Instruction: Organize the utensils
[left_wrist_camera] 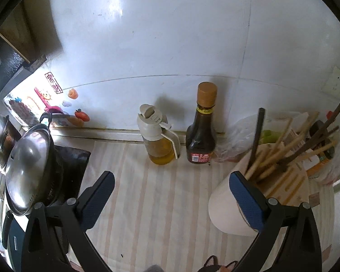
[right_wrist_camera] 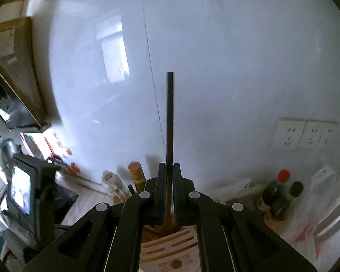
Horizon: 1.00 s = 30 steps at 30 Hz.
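A white utensil holder (left_wrist_camera: 224, 208) with a slotted wooden top (right_wrist_camera: 170, 249) stands on the striped counter, full of wooden chopsticks (left_wrist_camera: 283, 149). My right gripper (right_wrist_camera: 169, 170) is shut on a dark chopstick (right_wrist_camera: 170, 113) and holds it upright right over the holder; the same stick shows blurred in the left wrist view (left_wrist_camera: 258, 131). My left gripper (left_wrist_camera: 172, 181) is open and empty just left of the holder, its right finger (left_wrist_camera: 247, 201) against the holder's near side.
An oil dispenser (left_wrist_camera: 157, 136) and a dark sauce bottle (left_wrist_camera: 201, 127) stand by the white tiled wall. A lidded wok (left_wrist_camera: 29, 167) sits on the stove at left. Plastic bags and more bottles (right_wrist_camera: 281, 192) crowd the right corner, under wall sockets (right_wrist_camera: 303, 136).
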Each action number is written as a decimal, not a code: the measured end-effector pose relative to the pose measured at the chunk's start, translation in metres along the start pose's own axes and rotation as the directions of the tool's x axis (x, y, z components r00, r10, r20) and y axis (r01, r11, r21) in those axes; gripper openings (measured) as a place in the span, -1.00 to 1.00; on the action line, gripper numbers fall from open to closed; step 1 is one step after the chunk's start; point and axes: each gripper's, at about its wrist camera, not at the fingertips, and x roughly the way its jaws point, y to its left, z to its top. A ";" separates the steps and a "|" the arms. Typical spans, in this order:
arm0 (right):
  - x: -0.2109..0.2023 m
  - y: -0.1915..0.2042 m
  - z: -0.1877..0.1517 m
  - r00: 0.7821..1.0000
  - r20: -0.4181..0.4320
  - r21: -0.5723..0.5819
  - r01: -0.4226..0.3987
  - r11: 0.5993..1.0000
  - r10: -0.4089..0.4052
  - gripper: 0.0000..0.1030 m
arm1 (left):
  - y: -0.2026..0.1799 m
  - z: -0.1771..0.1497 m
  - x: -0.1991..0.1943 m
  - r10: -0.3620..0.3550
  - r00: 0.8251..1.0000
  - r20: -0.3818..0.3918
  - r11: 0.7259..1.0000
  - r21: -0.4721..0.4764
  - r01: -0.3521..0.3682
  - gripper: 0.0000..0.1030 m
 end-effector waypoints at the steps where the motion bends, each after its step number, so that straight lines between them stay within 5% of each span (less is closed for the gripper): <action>1: 0.009 -0.001 -0.003 1.000 -0.030 0.001 -0.003 1.000 0.003 -0.91 | 0.002 0.000 0.002 0.003 1.000 -0.002 1.000 -0.002 -0.003 1.00; 7: 0.038 -0.011 -0.021 0.987 -0.159 0.054 0.007 0.999 0.002 -0.83 | 0.009 -0.002 0.004 0.006 1.000 -0.011 1.000 -0.017 -0.006 1.00; 10: 0.033 -0.017 -0.032 0.985 -0.168 0.067 0.042 0.997 -0.030 -0.12 | 0.011 -0.003 0.000 0.016 1.000 0.008 1.000 -0.009 -0.015 1.00; 13: 0.024 -0.016 -0.040 0.981 -0.181 0.061 0.080 0.995 -0.068 0.01 | 0.013 -0.006 -0.007 0.014 1.000 0.028 1.000 -0.001 -0.014 1.00; 16: 0.010 -0.014 -0.053 0.977 -0.181 0.067 0.123 0.990 -0.109 0.60 | 0.014 -0.009 -0.013 0.007 0.999 0.041 1.000 0.012 -0.007 1.00; 20: -0.004 -0.011 -0.068 0.960 -0.196 0.046 0.212 0.976 -0.199 0.88 | 0.013 -0.017 -0.025 -0.012 0.998 0.068 0.999 0.042 0.009 1.00; 25: -0.019 -0.007 -0.082 0.928 -0.203 0.010 0.320 0.947 -0.312 1.00 | 0.009 -0.029 -0.041 -0.045 0.994 0.096 0.996 0.080 0.037 1.00; 30: -0.039 -0.006 -0.093 0.919 -0.195 0.007 0.350 0.937 -0.342 1.00 | 0.008 -0.046 -0.059 -0.055 0.992 0.116 0.995 0.088 0.045 1.00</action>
